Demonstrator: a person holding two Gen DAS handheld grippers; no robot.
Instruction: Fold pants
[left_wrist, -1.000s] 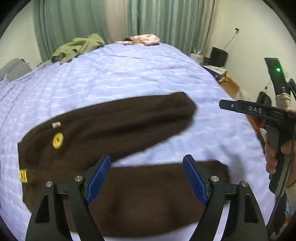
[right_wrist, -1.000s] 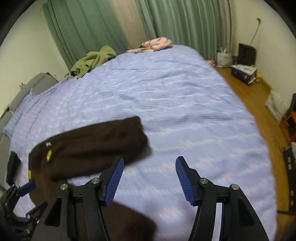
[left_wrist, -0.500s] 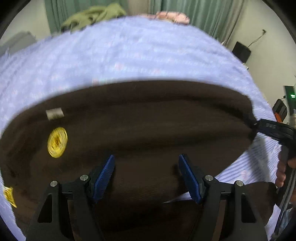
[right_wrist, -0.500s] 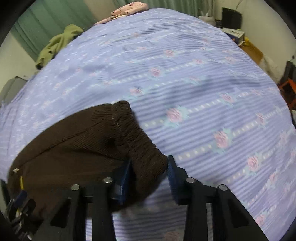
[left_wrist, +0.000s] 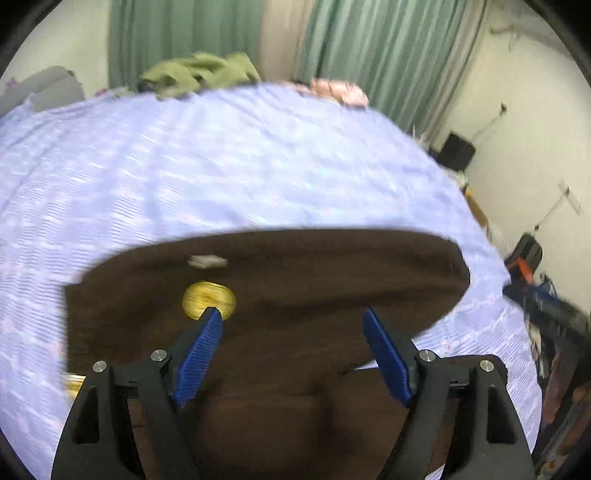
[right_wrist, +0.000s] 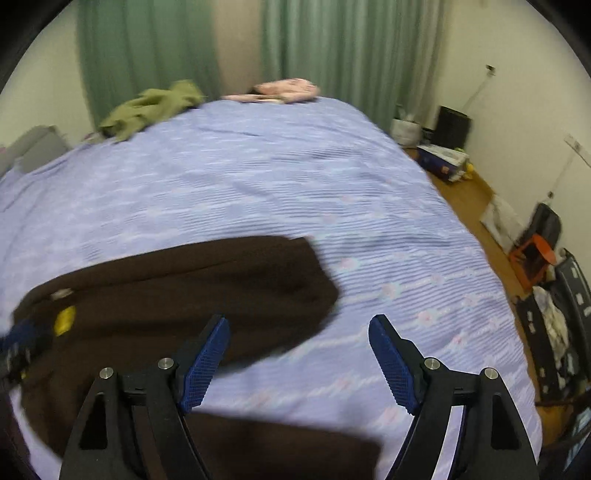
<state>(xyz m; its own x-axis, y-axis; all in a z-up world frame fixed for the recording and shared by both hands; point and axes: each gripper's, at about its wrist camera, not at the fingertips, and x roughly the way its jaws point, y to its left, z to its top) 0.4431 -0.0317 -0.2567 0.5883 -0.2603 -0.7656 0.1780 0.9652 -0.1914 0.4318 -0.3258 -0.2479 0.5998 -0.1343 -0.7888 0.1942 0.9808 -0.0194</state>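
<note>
Dark brown pants (left_wrist: 295, 280) lie on the lilac bedspread (left_wrist: 221, 166), with a round yellow patch (left_wrist: 208, 304) and a white label (left_wrist: 207, 261) near the waist. My left gripper (left_wrist: 290, 314) hovers over the waist end. Its jaws are opening and the blue pads pinch nothing. In the right wrist view one leg of the pants (right_wrist: 184, 288) stretches out to the right and the other crosses the bottom of the frame. My right gripper (right_wrist: 299, 319) hangs past that upper leg's end over bare bedspread (right_wrist: 369, 206). Its jaws are opening, with nothing between them.
A green garment (right_wrist: 147, 110) and a pink one (right_wrist: 284, 88) lie at the far end of the bed in front of green curtains. On the wooden floor to the right stand a black box (right_wrist: 452, 125), an orange stool (right_wrist: 535, 254) and assorted clutter.
Half a second ago my right gripper was clamped on the leg's cuff. It has let go and drawn back. My left gripper has pulled away, so more of the pants shows.
</note>
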